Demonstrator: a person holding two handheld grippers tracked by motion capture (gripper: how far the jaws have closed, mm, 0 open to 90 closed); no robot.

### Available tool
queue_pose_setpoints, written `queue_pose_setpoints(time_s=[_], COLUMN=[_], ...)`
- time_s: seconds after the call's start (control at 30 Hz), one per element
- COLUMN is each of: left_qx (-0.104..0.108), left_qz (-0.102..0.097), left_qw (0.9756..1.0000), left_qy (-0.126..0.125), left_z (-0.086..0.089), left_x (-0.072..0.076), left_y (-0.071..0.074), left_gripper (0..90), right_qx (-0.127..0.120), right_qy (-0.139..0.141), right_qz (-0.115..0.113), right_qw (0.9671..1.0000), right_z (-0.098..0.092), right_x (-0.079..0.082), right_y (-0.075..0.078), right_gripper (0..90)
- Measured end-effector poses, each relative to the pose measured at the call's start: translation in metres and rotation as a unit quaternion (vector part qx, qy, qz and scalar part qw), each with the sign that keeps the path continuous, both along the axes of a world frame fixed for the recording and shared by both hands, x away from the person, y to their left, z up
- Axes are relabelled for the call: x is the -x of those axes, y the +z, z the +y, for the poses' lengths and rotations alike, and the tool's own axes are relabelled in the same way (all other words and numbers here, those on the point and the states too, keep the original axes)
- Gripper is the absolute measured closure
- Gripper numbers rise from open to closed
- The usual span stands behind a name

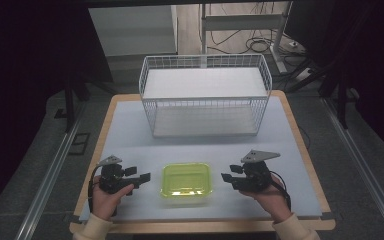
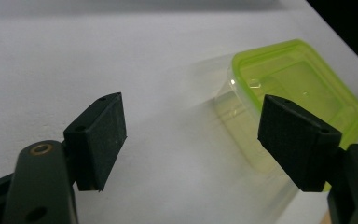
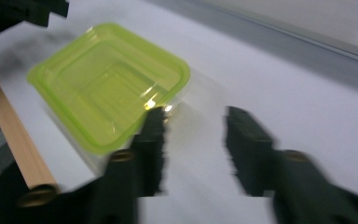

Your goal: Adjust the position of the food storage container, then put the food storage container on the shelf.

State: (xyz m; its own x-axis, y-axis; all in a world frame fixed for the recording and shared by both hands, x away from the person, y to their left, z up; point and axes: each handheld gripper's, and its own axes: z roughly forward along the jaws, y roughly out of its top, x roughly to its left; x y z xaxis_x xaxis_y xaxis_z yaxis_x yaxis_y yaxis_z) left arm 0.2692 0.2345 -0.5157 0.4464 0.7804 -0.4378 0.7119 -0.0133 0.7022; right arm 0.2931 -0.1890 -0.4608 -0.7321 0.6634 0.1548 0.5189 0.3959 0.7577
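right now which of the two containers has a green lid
The small box between the two tools, near the front edge; the wire basket at the back is white and open-topped.

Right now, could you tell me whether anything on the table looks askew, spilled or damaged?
Nothing stands out. The green-lidded container sits flat and closed near the front edge, between the open left gripper and the open right gripper. The wire basket stands upright at the back.

Grey floor [image 1: 40,150]; white desk frame [image 1: 240,22], cables [image 1: 257,45] behind; dark surroundings.
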Motion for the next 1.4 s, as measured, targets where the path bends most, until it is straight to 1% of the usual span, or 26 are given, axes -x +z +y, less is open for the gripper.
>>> queue_pose_setpoints(time_s=[0.03, 0.07, 0.1, 0.13, 0.2, 0.33, 0.4, 0.43, 0.53, 0.57, 0.6, 0.63, 0.67, 0.7, 0.8, 0.87, 0.93, 0.97, 1.0, 1.17, 1.23, 1.3, 1.33, 1.37, 1.4], left_qx=[0.006, 0.006, 0.011, 0.011, 0.016, 0.016, 0.016, 0.017, 0.021, 0.026, 0.026, 0.029, 0.029, 0.028, 0.027, 0.027, 0.028, 0.037, 0.037, 0.040, 0.042, 0.051, 0.051, 0.061, 0.061], left_qz=[0.000, 0.000, 0.001, 0.001, 0.004, 0.009, 0.011, 0.012, 0.014, 0.019, 0.019, 0.025, 0.025, 0.033, 0.041, 0.048, 0.051, 0.059, 0.063, 0.069, 0.073, 0.077, 0.077, 0.080, 0.080], left_qw=[1.0000, 1.0000, 0.9999, 0.9999, 0.9998, 0.9997, 0.9996, 0.9996, 0.9994, 0.9992, 0.9992, 0.9989, 0.9989, 0.9987, 0.9983, 0.9979, 0.9976, 0.9968, 0.9964, 0.9959, 0.9956, 0.9950, 0.9950, 0.9944, 0.9944], left_qy=[0.000, 0.000, -0.001, -0.001, -0.008, -0.018, -0.020, -0.022, -0.024, -0.025, -0.025, -0.025, -0.025, -0.027, -0.031, -0.034, -0.037, -0.039, -0.042, -0.043, -0.041, -0.038, -0.038, -0.033, -0.033], left_z=[0.001, 0.001, 0.000, 0.000, -0.003, -0.007, -0.008, -0.008, -0.009, -0.009, -0.009, -0.010, -0.010, -0.011, -0.012, -0.012, -0.012, -0.012, -0.012, -0.014, -0.014, -0.014, -0.014, -0.015, -0.015], left_x=[0.002, 0.002, 0.003, 0.003, 0.004, 0.004, 0.005, 0.005, 0.007, 0.007, 0.007, 0.008, 0.008, 0.008, 0.008, 0.008, 0.008, 0.009, 0.010, 0.010, 0.009, 0.008, 0.008, 0.006, 0.006], left_y=[0.002, 0.002, 0.005, 0.005, 0.007, 0.008, 0.009, 0.009, 0.012, 0.013, 0.013, 0.013, 0.013, 0.013, 0.012, 0.011, 0.010, 0.008, 0.007, 0.006, 0.005, 0.003, 0.003, 0.001, 0.001], left_gripper=[23.0, 23.0, 23.0, 22.9, 22.8, 22.7, 22.8, 22.8, 23.1, 23.2, 23.3, 23.4, 23.5, 23.5, 23.6, 24.3, 25.4, 25.5, 25.5, 26.2, 27.9, 28.5, 28.9, 29.6, 30.4], right_qx=[-0.007, -0.007, -0.020, -0.024, -0.031, -0.044, -0.048, -0.058, -0.058, -0.058, -0.058, -0.055, -0.055, -0.056, -0.058, -0.064, -0.065, -0.068, -0.068, -0.069, -0.072, -0.075, -0.075, -0.074, -0.074], right_qy=[-0.002, -0.002, -0.003, -0.001, 0.003, 0.007, 0.007, -0.001, -0.001, -0.001, -0.001, 0.000, 0.000, 0.000, 0.000, -0.001, -0.002, -0.002, -0.001, 0.000, -0.001, -0.005, -0.005, -0.005, -0.005], right_qz=[0.004, 0.004, 0.007, 0.010, 0.012, 0.018, 0.020, 0.033, 0.035, 0.037, 0.037, 0.041, 0.041, 0.044, 0.050, 0.059, 0.062, 0.070, 0.071, 0.078, 0.088, 0.099, 0.103, 0.105, 0.105], right_qw=[1.0000, 1.0000, 0.9998, 0.9997, 0.9994, 0.9989, 0.9986, 0.9978, 0.9977, 0.9976, 0.9976, 0.9976, 0.9976, 0.9975, 0.9970, 0.9962, 0.9960, 0.9953, 0.9952, 0.9946, 0.9935, 0.9922, 0.9919, 0.9917, 0.9917], right_z=[0.000, 0.000, 0.000, 0.000, 0.000, 0.001, 0.001, 0.001, 0.001, 0.002, 0.002, 0.003, 0.003, 0.003, 0.004, 0.005, 0.006, 0.007, 0.007, 0.010, 0.011, 0.013, 0.013, 0.014, 0.014], right_x=[0.000, 0.000, -0.001, -0.001, -0.002, -0.003, -0.004, -0.004, -0.005, -0.005, -0.005, -0.004, -0.004, -0.005, -0.006, -0.008, -0.009, -0.011, -0.011, -0.011, -0.012, -0.014, -0.014, -0.015, -0.015], right_y=[0.001, 0.001, 0.001, 0.001, 0.001, -0.001, -0.002, -0.003, -0.004, -0.004, -0.004, -0.004, -0.004, -0.005, -0.007, -0.009, -0.010, -0.012, -0.012, -0.015, -0.017, -0.020, -0.022, -0.023, -0.023], right_gripper=[40.6, 40.6, 33.0, 29.7, 27.2, 23.7, 23.5, 24.8, 26.8, 27.7, 27.7, 28.9, 28.9, 29.5, 30.2, 30.5, 30.6, 31.1, 31.5, 32.6, 33.1, 33.9, 34.5, 35.0, 35.0])
